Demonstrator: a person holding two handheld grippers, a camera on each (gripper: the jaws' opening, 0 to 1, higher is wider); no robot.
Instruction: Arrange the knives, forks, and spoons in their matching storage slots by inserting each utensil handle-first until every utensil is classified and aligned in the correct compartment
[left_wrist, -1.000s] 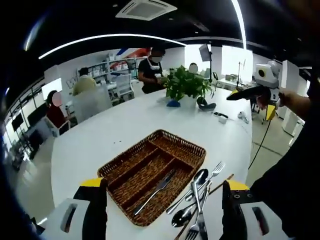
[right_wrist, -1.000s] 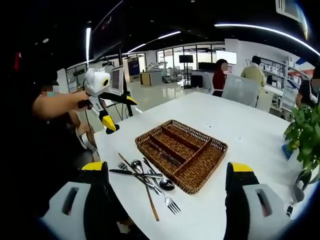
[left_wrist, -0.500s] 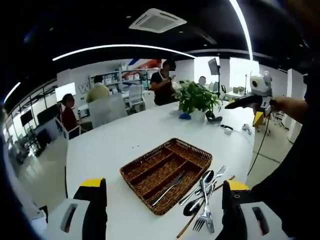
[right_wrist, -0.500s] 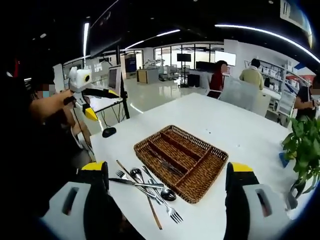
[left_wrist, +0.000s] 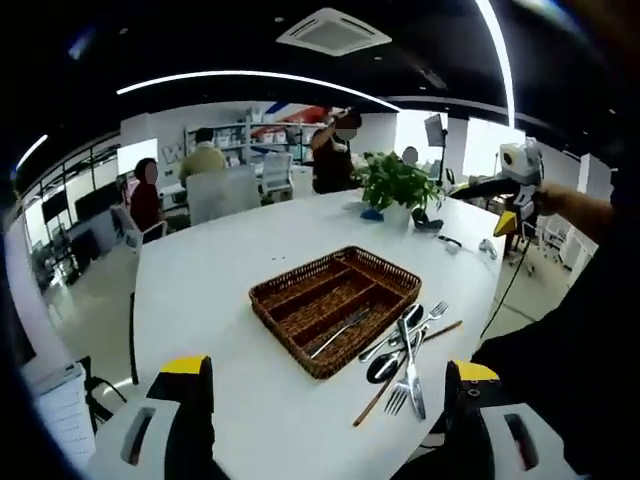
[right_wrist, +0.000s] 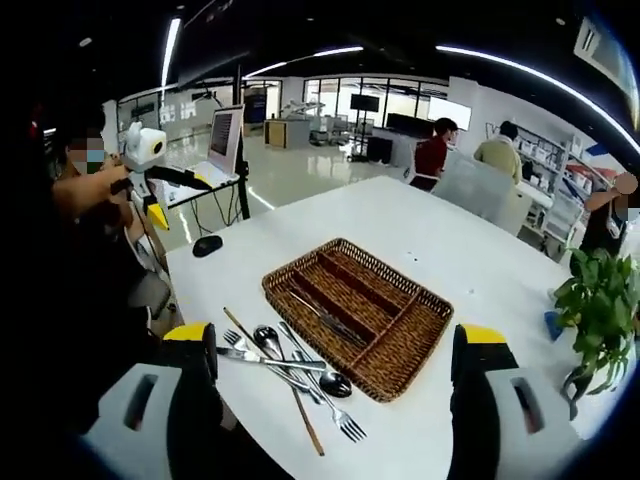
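Ahead of the jaws, bare table (left_wrist: 210, 300) gives clear passage; wicker tray (right_wrist: 352, 312) and loose cutlery pile (right_wrist: 285, 362) obstruct beyond.

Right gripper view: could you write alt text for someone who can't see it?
A brown wicker tray with long compartments sits on a white table, one knife lying inside it. Beside the tray lies a loose pile of cutlery, spoons, forks and a knife. The right gripper frames the bottom, jaws wide apart and holding nothing.
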